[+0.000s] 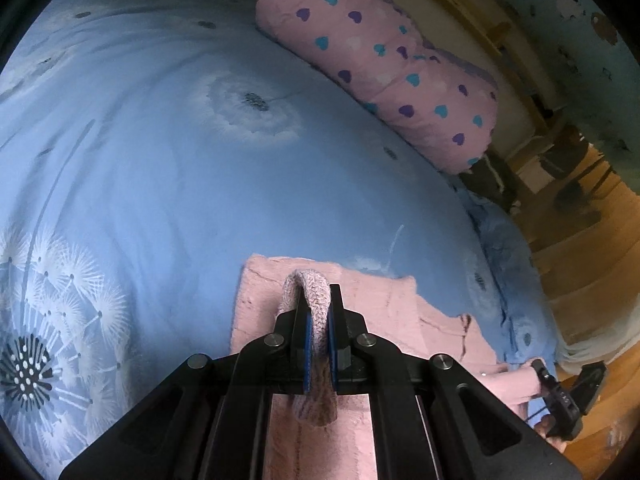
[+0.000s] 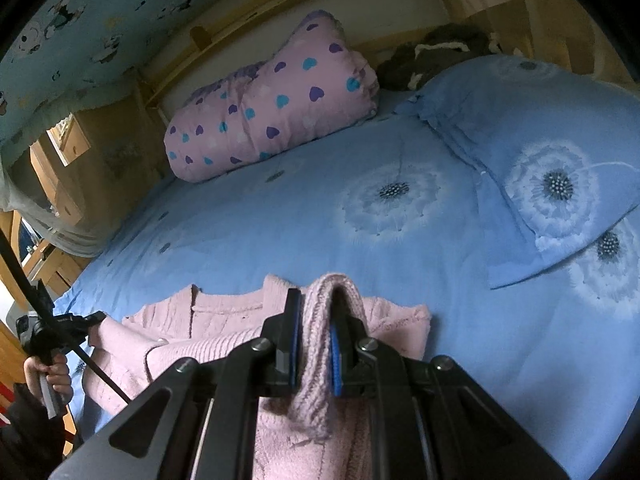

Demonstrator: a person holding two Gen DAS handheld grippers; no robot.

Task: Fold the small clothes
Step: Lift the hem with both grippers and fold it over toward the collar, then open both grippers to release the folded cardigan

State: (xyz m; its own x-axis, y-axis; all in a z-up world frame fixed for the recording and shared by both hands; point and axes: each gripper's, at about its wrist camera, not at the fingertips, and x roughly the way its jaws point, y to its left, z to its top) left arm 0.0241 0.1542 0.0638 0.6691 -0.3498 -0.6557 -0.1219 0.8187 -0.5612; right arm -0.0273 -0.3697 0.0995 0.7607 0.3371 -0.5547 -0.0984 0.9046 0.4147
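Fold step under way: left claw (image 1: 318, 344) and right claw (image 2: 314, 354) each clamp a knit edge of the pink sweater (image 2: 224, 344) at the bed's (image 2: 280, 224) near edge; next, judged, carrying both edges far across the body.

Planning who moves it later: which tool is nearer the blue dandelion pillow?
Right. The right tool is just left of the pillow, gripping the pink sweater. The left tool is further left still, at the sweater's other end.
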